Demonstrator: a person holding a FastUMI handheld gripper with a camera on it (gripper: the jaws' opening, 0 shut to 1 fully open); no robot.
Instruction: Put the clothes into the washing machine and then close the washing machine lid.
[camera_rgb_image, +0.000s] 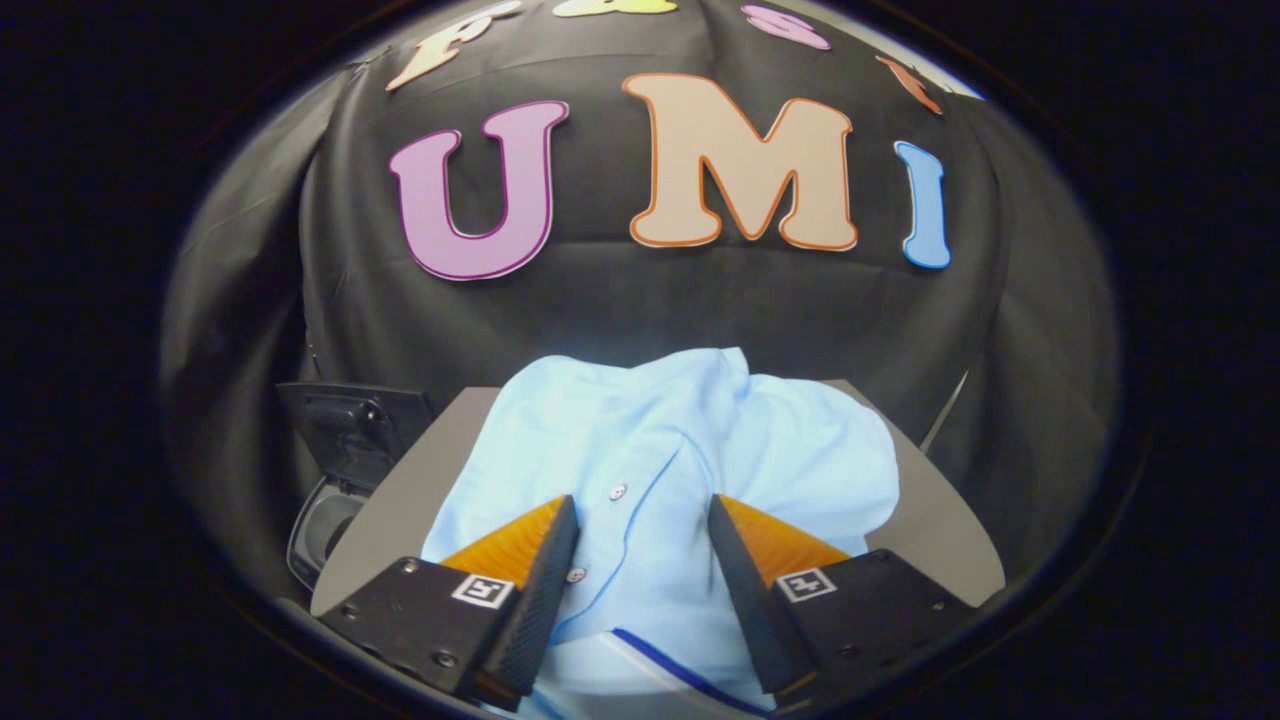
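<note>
Fingers of the gripper (642, 520) stand wide apart above the light blue shirt (660, 450), gripping nothing. Shirt lies on the grey table (940, 530). Washing machine (335, 470) sits beside, lid open. Loading and closing remain.

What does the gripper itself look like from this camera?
The gripper has two wedge-shaped fingers that taper toward their tips, on dark blocky bases with visible screws. Each base carries a small square black-and-white marker. No cables visible.
</note>
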